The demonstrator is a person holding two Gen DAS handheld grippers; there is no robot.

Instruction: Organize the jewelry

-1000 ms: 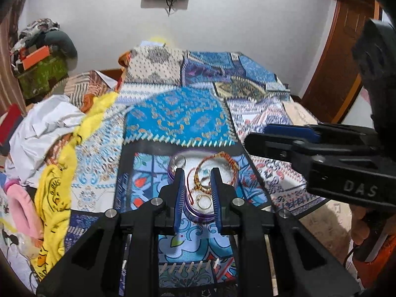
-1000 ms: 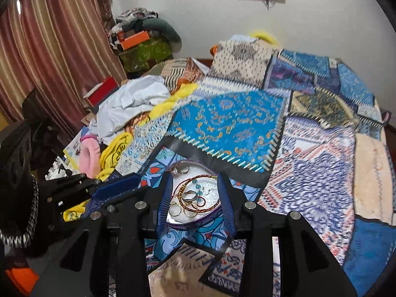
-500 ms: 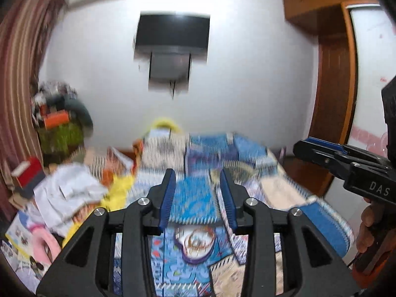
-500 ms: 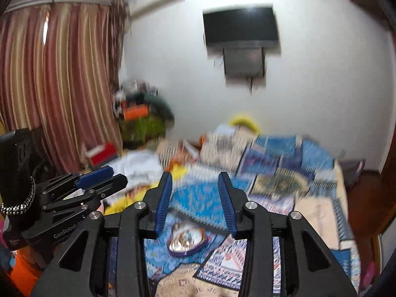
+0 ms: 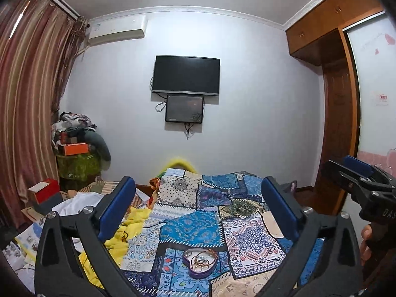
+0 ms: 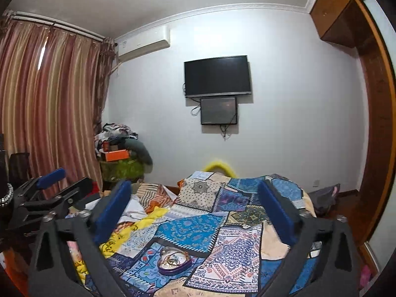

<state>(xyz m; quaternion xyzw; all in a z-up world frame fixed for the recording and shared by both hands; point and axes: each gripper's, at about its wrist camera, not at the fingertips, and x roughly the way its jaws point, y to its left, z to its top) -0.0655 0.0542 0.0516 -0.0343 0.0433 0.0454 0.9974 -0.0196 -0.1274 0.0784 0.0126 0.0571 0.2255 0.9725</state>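
The left gripper [image 5: 198, 212] is held up level over the bed, its blue-padded jaws having just swung wide apart, with nothing between them. The right gripper [image 6: 195, 212] is held the same way, its jaws also freshly spread and empty. In the left wrist view the right gripper appears at the far right edge, held by a hand [image 5: 366, 241].

Below and between each pair of jaws, near the camera, a purple heart-shaped tin [image 5: 200, 262] sits on the patchwork bedspread [image 5: 190, 230]. Inside it lies a tangle of jewelry [image 5: 203, 259]: what looks like beaded bracelets and rings, too small to sort out.

To the left lie yellow cloth [image 5: 133, 222] and white laundry. On the far wall hangs a dark television [image 5: 186, 75].
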